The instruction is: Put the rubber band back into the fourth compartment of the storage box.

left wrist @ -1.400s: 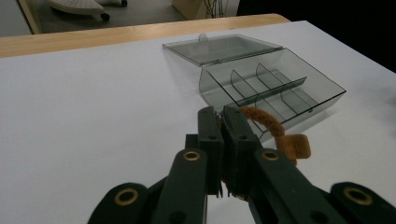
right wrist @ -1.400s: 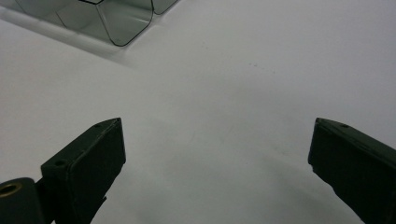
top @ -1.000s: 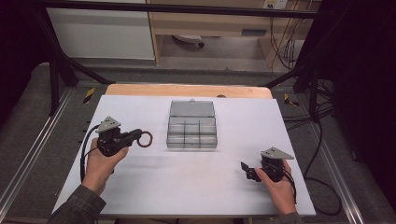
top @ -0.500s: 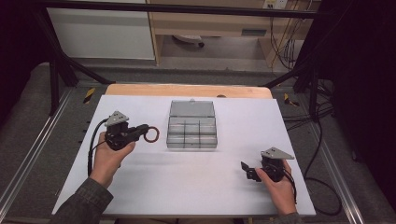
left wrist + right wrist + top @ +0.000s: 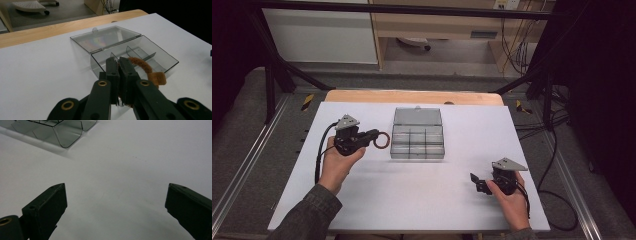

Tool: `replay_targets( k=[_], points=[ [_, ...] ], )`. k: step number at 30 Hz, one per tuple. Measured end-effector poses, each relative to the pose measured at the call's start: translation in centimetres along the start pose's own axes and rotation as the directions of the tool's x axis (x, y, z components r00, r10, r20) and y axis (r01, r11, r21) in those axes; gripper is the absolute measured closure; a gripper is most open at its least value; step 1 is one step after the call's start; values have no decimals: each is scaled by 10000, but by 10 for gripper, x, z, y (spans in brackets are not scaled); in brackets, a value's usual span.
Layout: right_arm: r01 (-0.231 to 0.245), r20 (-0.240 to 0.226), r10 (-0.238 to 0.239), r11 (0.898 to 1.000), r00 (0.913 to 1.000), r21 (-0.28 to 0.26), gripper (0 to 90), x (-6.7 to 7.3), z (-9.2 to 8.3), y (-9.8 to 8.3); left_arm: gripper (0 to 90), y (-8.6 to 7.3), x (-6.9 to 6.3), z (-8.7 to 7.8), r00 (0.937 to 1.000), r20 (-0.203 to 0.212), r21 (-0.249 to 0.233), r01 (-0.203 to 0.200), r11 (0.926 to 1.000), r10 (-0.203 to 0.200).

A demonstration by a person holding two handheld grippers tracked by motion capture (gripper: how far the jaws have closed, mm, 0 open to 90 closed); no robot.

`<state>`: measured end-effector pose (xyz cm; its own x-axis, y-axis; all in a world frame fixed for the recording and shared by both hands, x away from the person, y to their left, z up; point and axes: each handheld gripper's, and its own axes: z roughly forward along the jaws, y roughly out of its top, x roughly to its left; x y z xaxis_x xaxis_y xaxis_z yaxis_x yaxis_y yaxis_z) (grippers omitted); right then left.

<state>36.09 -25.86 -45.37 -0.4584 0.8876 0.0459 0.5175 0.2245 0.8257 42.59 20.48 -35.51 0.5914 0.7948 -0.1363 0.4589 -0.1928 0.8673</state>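
Observation:
My left gripper point(image 5: 375, 136) is shut on a fuzzy brown ring point(image 5: 381, 140) and holds it just left of a clear plastic compartment box point(image 5: 418, 150). In the left gripper view the jaws point(image 5: 119, 62) are pressed together on the brown ring point(image 5: 144, 66), which hangs over the box's near corner point(image 5: 96, 63). The box's lid point(image 5: 417, 116) lies open at the far side. My right gripper point(image 5: 477, 181) rests low over the table's front right, open, with nothing between its jaws point(image 5: 116, 195). A corner of the box point(image 5: 65, 135) shows at the upper left of the right gripper view.
The white tabletop point(image 5: 412, 200) spreads around the box, with a wooden strip point(image 5: 412, 96) along its far edge. Black frame legs and cables stand beyond the table at both sides. The left gripper's cable point(image 5: 319, 150) trails along the person's left forearm.
The left hand has carried the brown ring rightward and a little farther away, up to the box's left side. The right hand has stayed in place.

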Motion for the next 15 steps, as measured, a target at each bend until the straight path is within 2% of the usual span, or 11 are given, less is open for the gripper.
replay_targets(
  k=[15],
  points=[
    [-62, 15, 62, 10000, 10000, -69, 43, 0, -2, 0, 863, 6, -3, 21, 10000, -57, 60, -19, 10000, 19]
  ],
)
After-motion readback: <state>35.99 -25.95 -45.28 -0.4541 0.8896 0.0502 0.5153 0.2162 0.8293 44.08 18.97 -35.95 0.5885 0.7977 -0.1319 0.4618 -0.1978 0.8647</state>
